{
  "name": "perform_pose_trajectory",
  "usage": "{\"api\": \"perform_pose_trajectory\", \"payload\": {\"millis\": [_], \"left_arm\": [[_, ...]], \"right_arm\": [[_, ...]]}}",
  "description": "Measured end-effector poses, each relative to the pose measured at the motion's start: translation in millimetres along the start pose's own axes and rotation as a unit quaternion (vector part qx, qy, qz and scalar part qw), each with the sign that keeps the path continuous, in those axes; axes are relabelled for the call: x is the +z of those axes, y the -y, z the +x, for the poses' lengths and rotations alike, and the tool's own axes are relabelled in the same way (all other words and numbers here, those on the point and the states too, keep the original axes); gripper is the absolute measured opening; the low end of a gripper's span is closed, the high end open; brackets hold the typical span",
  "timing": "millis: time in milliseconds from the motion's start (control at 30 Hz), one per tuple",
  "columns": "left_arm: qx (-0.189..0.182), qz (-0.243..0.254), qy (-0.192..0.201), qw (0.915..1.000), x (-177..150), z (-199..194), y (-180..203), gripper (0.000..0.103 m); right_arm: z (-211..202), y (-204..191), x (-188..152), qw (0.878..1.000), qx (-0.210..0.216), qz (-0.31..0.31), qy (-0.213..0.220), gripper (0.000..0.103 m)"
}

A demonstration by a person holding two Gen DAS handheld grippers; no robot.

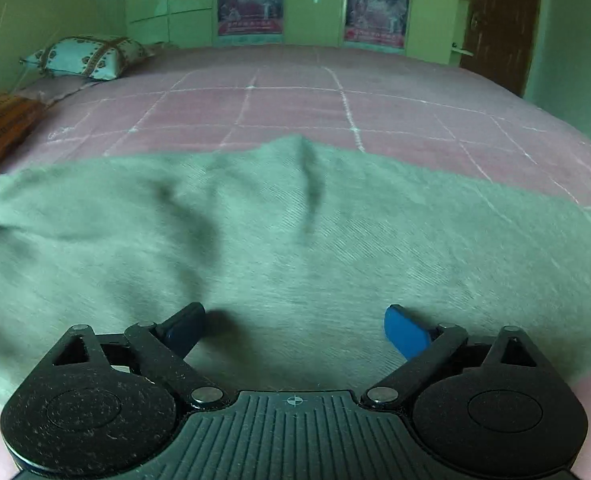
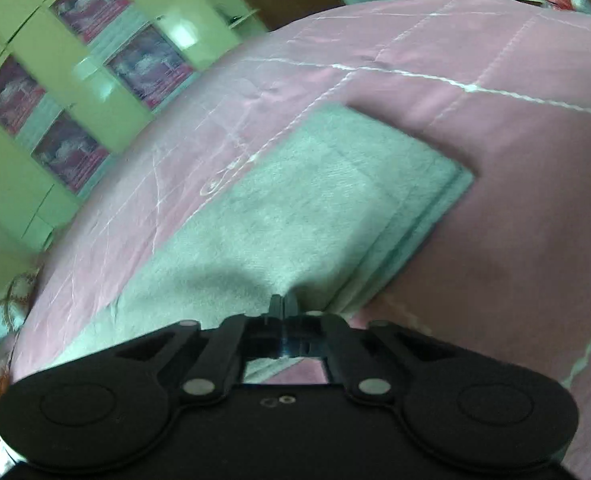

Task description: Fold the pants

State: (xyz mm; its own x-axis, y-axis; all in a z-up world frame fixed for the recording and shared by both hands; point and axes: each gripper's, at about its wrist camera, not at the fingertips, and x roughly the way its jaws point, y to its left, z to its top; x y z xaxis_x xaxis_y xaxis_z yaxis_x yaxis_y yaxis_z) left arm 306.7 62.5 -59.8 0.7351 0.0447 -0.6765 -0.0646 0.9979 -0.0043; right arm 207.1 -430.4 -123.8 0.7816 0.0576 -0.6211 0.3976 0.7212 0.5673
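Two handheld grippers work over one pair of grey-green woven fabric pants (image 1: 295, 240), which lies spread across a pink quilted bedspread with white stitched grid lines (image 1: 295, 100).

From the left wrist camera, the pants fill the lower half of the view as a broad band running side to side, with a raised crease near the middle of the far edge and soft wrinkles toward the left. The left gripper (image 1: 295, 320), black with blue fingertips (image 1: 405, 330), hangs just above the cloth with its fingers spread wide apart and nothing between them.

From the right wrist camera, the pants appear as a long strip stretching away toward a squared-off end, where layered edges lie stacked on the bedspread (whether hem or waistband is hard to tell through the blur). The right gripper (image 2: 283, 306) has its fingers pressed together, and the fabric bunches up to the tips, pinched there.

At the far left of the bed sits a patterned white and brown pillow (image 1: 91, 56). Beyond the bed stand pale green cupboard doors with two pink posters (image 1: 251, 0).
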Motion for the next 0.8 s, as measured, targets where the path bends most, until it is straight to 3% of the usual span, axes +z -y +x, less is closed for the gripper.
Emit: {"api": "perform_pose_trajectory", "payload": {"millis": [67, 200, 300, 433, 533, 667, 733, 800], "left_arm": [[0.006, -0.010, 0.041, 0.9991, 10, -14, -20, 0.096], [0.054, -0.033, 0.066, 0.9958, 35, -16, -76, 0.095], [0.085, -0.054, 0.044, 0.9940, 46, 1, -122, 0.080], [0.134, -0.054, 0.021, 0.9893, 47, 22, -163, 0.073], [0.163, -0.015, 0.004, 0.9865, 38, 44, -181, 0.047], [0.158, -0.034, 0.024, 0.9865, 43, 38, -186, 0.046], [0.169, -0.031, 0.058, 0.9834, 50, 21, -184, 0.046], [0.182, -0.017, 0.067, 0.9810, 60, 23, -188, 0.046]], "right_arm": [[-12, -15, 2, 0.998, 0.018, -0.048, 0.024, 0.017], [-9, -53, -5, 0.991, 0.056, -0.118, 0.018, 0.014], [2, -93, -20, 0.983, 0.090, -0.159, -0.003, 0.014], [28, -179, -46, 0.957, 0.153, -0.240, -0.052, 0.014], [57, -254, -78, 0.928, 0.185, -0.310, -0.089, 0.014], [89, -327, -121, 0.895, 0.194, -0.381, -0.125, 0.014], [98, -344, -133, 0.888, 0.200, -0.394, -0.131, 0.014], [100, -360, -142, 0.883, 0.209, -0.398, -0.133, 0.014]]}}
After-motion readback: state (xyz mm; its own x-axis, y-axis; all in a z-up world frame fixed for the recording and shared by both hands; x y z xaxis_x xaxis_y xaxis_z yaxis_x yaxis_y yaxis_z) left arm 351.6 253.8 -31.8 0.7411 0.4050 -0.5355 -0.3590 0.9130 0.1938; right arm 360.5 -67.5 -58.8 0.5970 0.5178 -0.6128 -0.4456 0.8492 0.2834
